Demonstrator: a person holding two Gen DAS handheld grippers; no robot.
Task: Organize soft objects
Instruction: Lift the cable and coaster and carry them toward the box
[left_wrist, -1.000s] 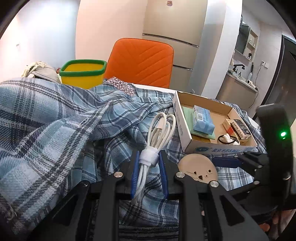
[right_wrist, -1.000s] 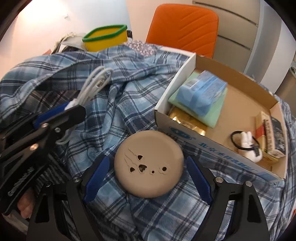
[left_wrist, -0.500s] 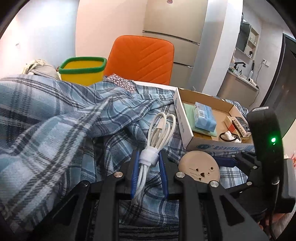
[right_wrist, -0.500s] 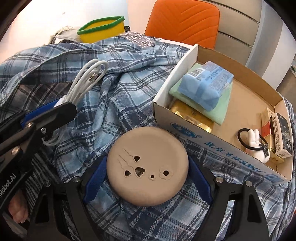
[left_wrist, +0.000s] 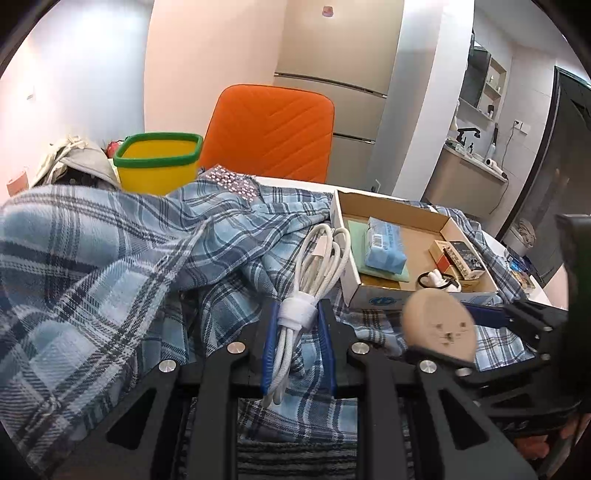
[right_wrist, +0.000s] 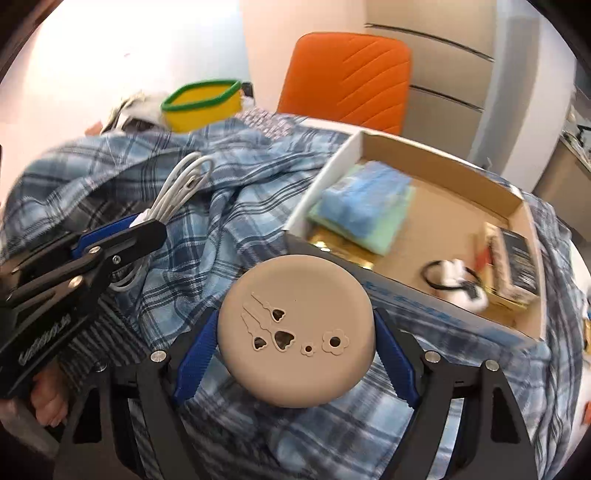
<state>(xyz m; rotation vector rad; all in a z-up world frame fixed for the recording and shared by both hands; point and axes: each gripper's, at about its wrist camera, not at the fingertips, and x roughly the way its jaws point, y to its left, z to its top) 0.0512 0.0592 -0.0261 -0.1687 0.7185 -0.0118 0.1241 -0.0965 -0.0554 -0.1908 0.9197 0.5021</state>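
Cardboard box (right_wrist: 439, 155) wall just beyond right gripper (right_wrist: 295, 347); rumpled plaid blanket (left_wrist: 110, 251) leftward.

We can read almost nothing. The box (left_wrist: 373, 300) carries a round blue logo and blue print on its front wall, too small and blurred to make out. The left hand-held gripper (right_wrist: 114, 236) bears white lettering along its body, also unreadable. The blue pack (left_wrist: 384, 242) shows a barcode label, illegible.
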